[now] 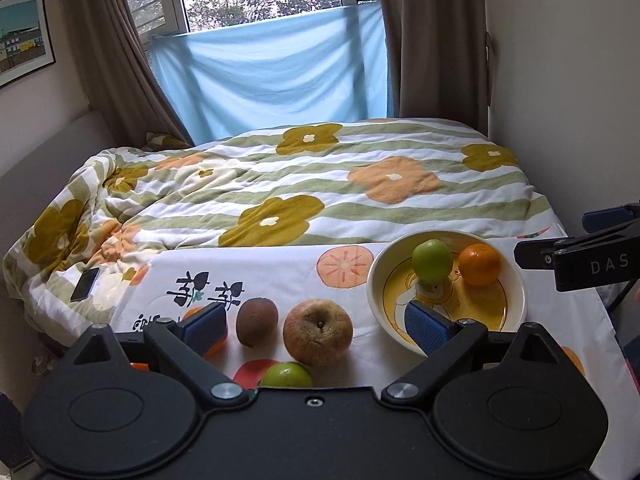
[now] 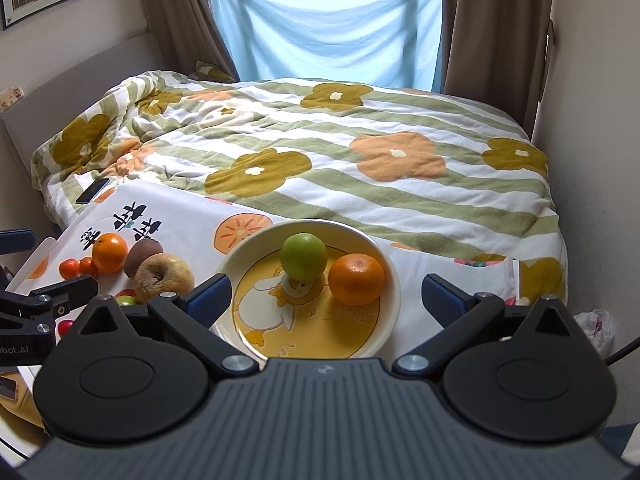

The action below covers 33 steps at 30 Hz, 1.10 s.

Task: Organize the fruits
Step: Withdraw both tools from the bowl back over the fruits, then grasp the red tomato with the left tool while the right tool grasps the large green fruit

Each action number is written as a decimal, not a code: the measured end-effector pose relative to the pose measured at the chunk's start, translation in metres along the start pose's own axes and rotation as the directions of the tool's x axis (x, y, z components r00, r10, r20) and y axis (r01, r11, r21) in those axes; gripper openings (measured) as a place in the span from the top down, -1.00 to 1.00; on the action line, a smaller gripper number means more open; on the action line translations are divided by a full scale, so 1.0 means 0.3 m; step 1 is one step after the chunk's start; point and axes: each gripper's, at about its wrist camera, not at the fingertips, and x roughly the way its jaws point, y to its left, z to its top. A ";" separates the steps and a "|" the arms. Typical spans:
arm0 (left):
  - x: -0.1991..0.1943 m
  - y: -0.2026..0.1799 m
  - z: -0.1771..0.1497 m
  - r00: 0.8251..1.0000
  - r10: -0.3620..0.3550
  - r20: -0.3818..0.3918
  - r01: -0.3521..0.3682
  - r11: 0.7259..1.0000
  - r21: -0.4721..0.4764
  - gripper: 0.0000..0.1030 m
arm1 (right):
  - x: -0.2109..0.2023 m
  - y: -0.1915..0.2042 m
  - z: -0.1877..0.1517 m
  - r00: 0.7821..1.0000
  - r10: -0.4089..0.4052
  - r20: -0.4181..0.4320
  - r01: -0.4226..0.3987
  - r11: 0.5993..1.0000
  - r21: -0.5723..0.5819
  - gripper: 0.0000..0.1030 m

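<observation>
The left gripper is hovering with its jaws spread wide and holding nothing; a green fruit is sitting just below it, partly hidden by the gripper body. Between the blue pads, a wrinkled yellow-brown apple is resting stem end up, with a fuzzy brown kiwi just beside it on the left. The right gripper is likewise standing fully open and empty, framing the near rim of the bowl (cream outside, yellow inside, with a cartoon duck print). Inside the bowl, a smooth green apple and a glossy orange are sitting side by side, touching. Left of the bowl, a second orange and two small tangerines are lying on the printed cloth. Farther back, a dark phone is lying on the flowered duvet, and a blue sheet is hanging across the window.
</observation>
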 end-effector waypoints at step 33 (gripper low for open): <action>0.180 0.507 -0.430 0.978 -0.168 -0.120 0.179 0.981 0.082 -0.50 | 0.210 0.624 -0.296 0.998 -0.042 -0.047 0.048 0.992 0.117 -1.00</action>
